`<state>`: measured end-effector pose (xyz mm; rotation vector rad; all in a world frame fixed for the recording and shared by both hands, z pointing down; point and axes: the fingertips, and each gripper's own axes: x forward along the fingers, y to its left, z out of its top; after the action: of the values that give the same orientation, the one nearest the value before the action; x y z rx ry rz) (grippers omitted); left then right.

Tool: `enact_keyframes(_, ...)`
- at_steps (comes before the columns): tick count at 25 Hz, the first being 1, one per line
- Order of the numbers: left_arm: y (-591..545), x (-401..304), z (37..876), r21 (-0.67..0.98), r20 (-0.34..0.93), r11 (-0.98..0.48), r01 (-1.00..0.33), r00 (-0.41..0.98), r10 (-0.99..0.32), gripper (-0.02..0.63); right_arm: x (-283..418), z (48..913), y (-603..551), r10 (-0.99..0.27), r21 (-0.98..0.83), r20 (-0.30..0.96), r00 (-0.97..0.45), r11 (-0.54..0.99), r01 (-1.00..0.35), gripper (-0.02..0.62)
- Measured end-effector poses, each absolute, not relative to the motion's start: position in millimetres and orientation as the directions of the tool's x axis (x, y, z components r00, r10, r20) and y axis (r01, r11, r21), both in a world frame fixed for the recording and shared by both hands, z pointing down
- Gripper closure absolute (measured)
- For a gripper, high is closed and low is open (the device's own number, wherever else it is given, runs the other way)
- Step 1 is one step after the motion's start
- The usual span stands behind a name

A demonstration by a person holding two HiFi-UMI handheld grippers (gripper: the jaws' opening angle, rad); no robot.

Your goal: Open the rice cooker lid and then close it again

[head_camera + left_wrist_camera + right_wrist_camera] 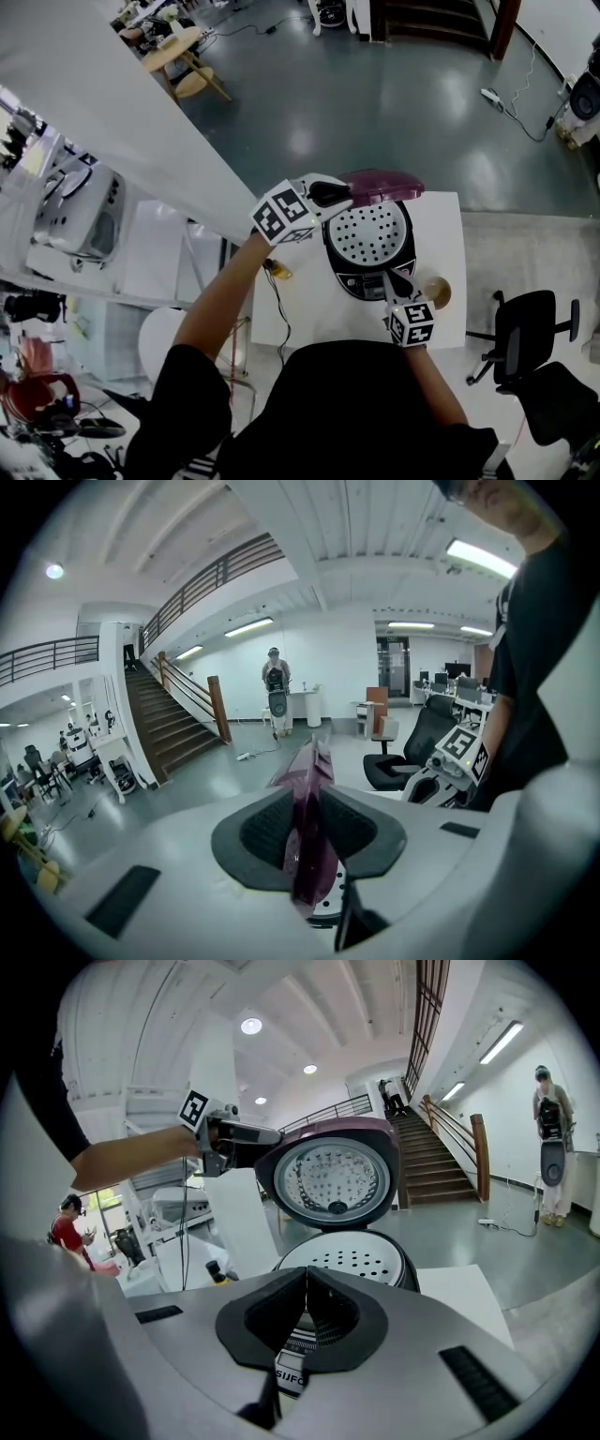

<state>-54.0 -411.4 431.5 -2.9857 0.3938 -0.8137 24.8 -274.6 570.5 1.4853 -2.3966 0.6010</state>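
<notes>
R gripper (305, 1321): jaws pressed together, empty; tips at front of rice cooker (352, 279), which sits on white table (448, 220).
Cooker: open, perforated inner tray (367, 234) showing.
Lid (312, 780): purple, raised about upright at far hinge.
L gripper (314, 832): pinching lid's edge, thin bite only.
Risk 1: edge slips from pads on way down, so lid slams and prob. bounces w/o latching.
Risk 2: pull off hinge arc makes cooker skid; R tips alone may not brace it.
</notes>
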Motion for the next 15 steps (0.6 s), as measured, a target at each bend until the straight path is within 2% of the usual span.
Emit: enact_keyframes(15, -367.4, -47.3, 466.0, -0.094, 0.586, -0.971, -0.218, 0.777, -0.231, 0.532, 44.2, 560.0, -268.0, -0.803, -0.216, 0.397, -0.445, 0.390, -0.895, 0.595)
